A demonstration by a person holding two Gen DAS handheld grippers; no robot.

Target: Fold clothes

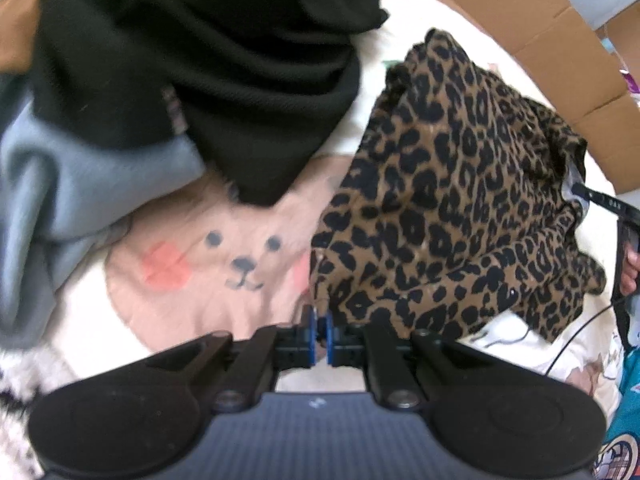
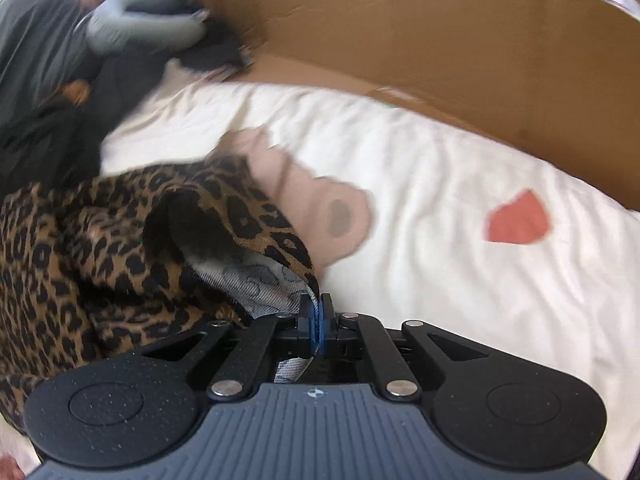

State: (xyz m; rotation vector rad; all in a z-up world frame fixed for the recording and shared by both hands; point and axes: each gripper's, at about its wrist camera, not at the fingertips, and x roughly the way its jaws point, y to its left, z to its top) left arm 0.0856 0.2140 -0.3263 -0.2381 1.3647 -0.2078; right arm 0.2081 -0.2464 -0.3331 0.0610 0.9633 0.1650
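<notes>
Bunched on the white bear-print bedsheet (image 2: 400, 168), the leopard-print garment (image 1: 460, 200) is gripped at two edges — one by the left gripper (image 1: 319, 330), one by the right gripper (image 2: 316, 324), both jaws clenched on fabric — beside a black garment (image 1: 200, 60) and cardboard box (image 2: 440, 40).

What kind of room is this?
Probably a bedroom: clothes like the leopard-print garment and a black garment lie on a white bear-print bedspread, with a cardboard box beside it.
</notes>
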